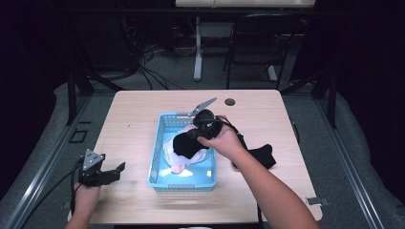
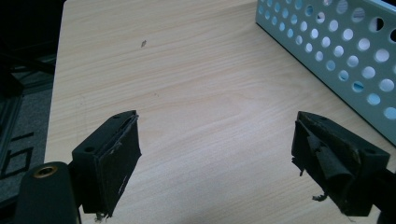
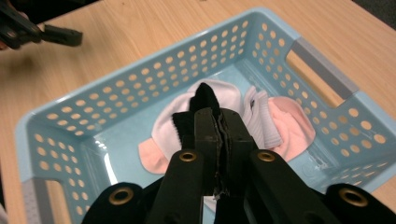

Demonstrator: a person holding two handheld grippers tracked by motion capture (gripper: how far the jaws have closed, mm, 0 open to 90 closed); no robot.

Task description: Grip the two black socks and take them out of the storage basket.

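A light blue perforated basket (image 1: 155, 160) stands at the middle of the wooden table. My right gripper (image 1: 197, 133) hangs over it, shut on a black sock (image 1: 187, 144) that dangles into the basket. In the right gripper view the jaws (image 3: 218, 116) are pressed together with the black sock (image 3: 204, 97) pinched between them, above a white sock (image 3: 170, 122) and a pink sock (image 3: 295, 127) on the basket floor. A second black sock (image 1: 263, 155) lies on the table right of the basket. My left gripper (image 1: 119, 168) rests open near the table's front left, with bare wood between its jaws (image 2: 217, 154).
The basket wall (image 2: 336, 51) stands to the right of the left gripper. A round cable hole (image 1: 230, 101) sits in the table's far edge. A black chair (image 1: 258, 43) and a desk leg stand on the floor beyond. Bare wood lies left of the basket.
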